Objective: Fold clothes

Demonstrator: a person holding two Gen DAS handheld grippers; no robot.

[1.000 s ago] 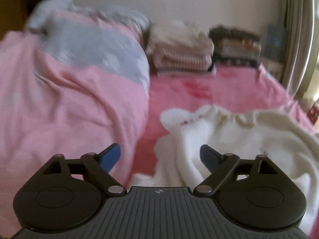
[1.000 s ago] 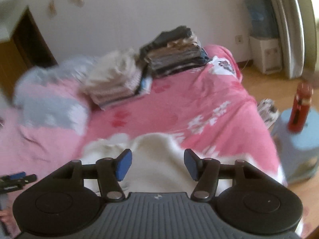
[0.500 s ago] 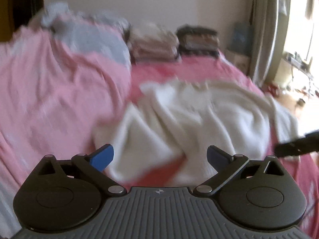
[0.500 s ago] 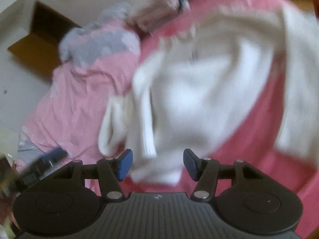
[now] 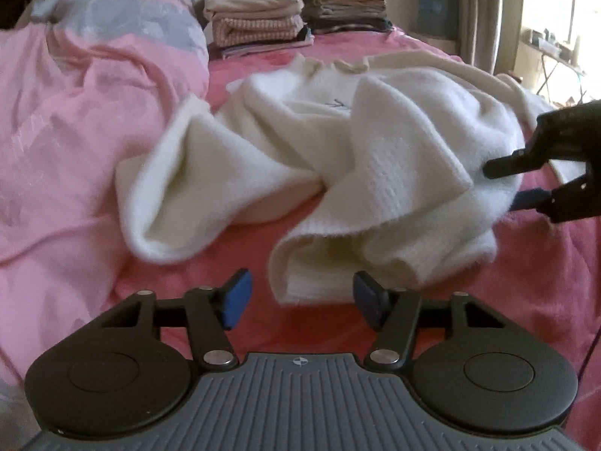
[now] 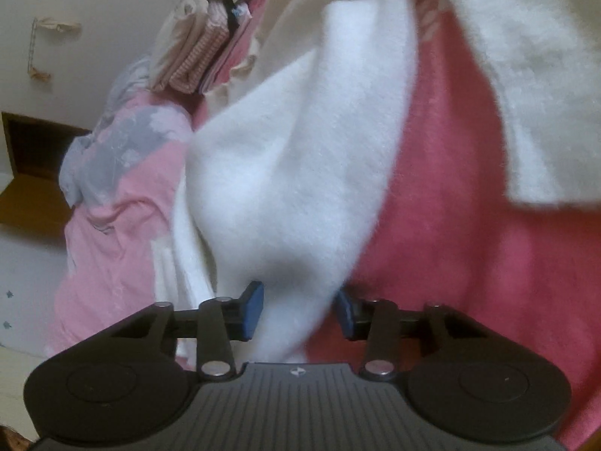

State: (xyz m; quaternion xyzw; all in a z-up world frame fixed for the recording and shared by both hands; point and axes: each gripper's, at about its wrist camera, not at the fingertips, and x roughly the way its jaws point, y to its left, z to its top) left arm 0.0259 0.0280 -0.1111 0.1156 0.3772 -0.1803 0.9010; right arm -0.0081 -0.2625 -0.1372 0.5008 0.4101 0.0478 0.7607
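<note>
A fluffy white sweater (image 5: 338,143) lies crumpled on the pink bed sheet (image 5: 233,263). My left gripper (image 5: 298,297) is open and empty, just in front of the sweater's near hem. My right gripper (image 6: 296,310) is open, with a fold of the sweater (image 6: 285,173) lying between its blue pads, not pinched. It also shows in the left wrist view (image 5: 499,184) at the sweater's right edge, tilted on its side.
A rumpled pink and grey duvet (image 5: 75,94) fills the left of the bed. Two stacks of folded clothes (image 5: 259,18) (image 5: 345,7) stand at the far end. A curtain and window lie at the right (image 5: 488,11).
Both grippers have come down close to the sweater. The right gripper has rolled sideways and moved onto the sweater's edge, so cloth now sits between its jaws. The left gripper has narrowed a little.
</note>
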